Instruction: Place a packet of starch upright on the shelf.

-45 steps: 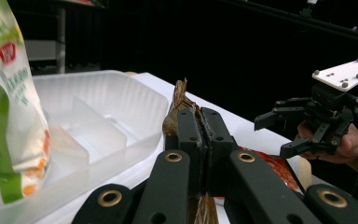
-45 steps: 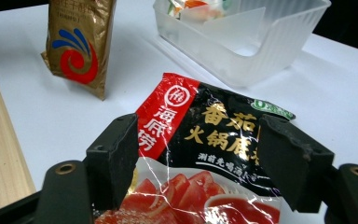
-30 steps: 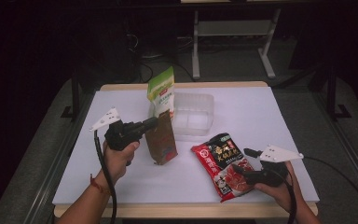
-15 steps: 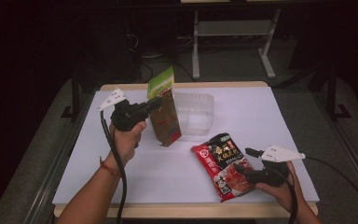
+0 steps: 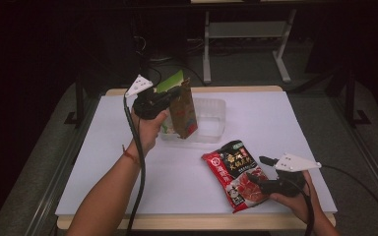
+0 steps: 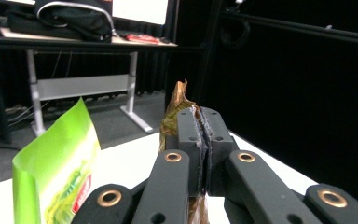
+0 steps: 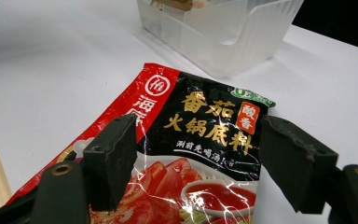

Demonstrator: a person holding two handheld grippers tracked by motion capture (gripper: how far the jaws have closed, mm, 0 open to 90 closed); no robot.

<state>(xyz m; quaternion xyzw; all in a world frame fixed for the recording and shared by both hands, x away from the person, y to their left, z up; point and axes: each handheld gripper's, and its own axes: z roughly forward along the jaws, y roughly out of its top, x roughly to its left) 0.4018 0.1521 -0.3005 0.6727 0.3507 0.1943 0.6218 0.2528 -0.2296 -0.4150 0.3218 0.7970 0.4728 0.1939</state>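
A: What is the biggest thing here?

B: A white table (image 5: 103, 162) with a wooden edge, in a dark room. Toward its far side sits a clear plastic tub (image 5: 211, 120).

A: And in the tub?

B: A green packet (image 5: 170, 83) stands at its left end; in the left gripper view it (image 6: 56, 172) rises to the left of the jaws.

A: What is the left hand doing?

B: The left hand (image 5: 150, 129) holds the left gripper (image 5: 177, 92) up over the left part of the tub. Its jaws are pressed together on the top edge of a brown packet (image 5: 184, 110), which hangs upright from them. The left gripper view shows the two pads meeting on the crinkled top of the brown packet (image 6: 175, 109). Whether the packet's lower edge touches the tub, I cannot tell.

A: And the right side?

B: A red and black sauce packet (image 5: 234, 169) lies flat on the table near the front edge, apart from the tub. The right gripper (image 5: 257, 169), held in the right hand (image 5: 295, 199), sits low at the packet's right side.

A: Is it gripping?

B: No. In the right gripper view its jaws stand wide apart, one on each side above the sauce packet (image 7: 200, 126), gripping nothing.
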